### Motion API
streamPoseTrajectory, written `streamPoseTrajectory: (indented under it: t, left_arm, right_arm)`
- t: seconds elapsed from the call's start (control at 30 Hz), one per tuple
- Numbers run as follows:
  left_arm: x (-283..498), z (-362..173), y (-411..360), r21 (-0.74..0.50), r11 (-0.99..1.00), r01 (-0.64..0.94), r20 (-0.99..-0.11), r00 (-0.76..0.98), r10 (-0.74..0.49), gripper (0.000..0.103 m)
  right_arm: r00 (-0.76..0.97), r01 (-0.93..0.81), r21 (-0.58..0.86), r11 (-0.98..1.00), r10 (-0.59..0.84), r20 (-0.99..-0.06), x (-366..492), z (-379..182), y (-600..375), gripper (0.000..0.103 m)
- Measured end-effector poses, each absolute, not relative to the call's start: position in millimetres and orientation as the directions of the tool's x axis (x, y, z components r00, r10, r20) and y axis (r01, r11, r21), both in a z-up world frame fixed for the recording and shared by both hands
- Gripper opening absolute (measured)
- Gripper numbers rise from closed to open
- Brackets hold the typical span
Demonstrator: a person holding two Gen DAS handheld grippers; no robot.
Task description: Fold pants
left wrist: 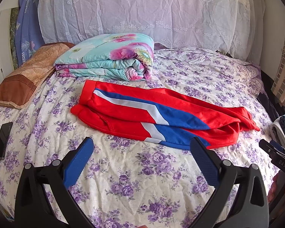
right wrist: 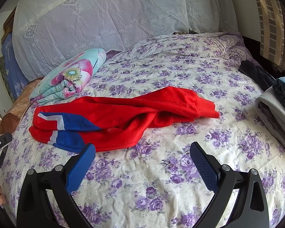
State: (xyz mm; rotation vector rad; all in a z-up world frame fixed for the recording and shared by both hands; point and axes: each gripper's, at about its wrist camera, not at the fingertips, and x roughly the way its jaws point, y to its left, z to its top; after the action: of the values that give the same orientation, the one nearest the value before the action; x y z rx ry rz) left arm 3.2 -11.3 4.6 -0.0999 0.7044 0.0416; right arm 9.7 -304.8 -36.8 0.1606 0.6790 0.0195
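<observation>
Red pants (left wrist: 157,114) with blue and white side stripes lie across the bed, legs laid one over the other, waistband at the left and rumpled cuffs at the right. In the right wrist view the pants (right wrist: 123,117) stretch from left to centre. My left gripper (left wrist: 142,152) hovers open just in front of the pants' near edge, nothing between its blue pads. My right gripper (right wrist: 142,153) is open too, near the pants' front hem, holding nothing. Part of the right gripper (left wrist: 275,152) shows at the left wrist view's right edge.
A folded floral quilt (left wrist: 108,57) sits behind the pants, a brown pillow (left wrist: 26,77) to its left. A black phone (left wrist: 2,140) lies on the sheet at the left. Folded grey and dark clothes (right wrist: 277,110) are stacked at the bed's right edge. A lace-covered headboard (left wrist: 142,13) stands behind.
</observation>
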Motion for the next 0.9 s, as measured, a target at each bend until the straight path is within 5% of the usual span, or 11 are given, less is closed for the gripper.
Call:
streamPoseTrajectory:
  t: [0.9]
  left_arm:
    - [5.5, 3.2, -17.8, -0.078, 0.995, -0.064, -0.653, 0.758, -0.003, 0.099]
  right_arm:
    - [0.776, 0.028, 0.161, 0.987, 0.080, -0.625, 9.8, -38.5, -304.3, 0.100]
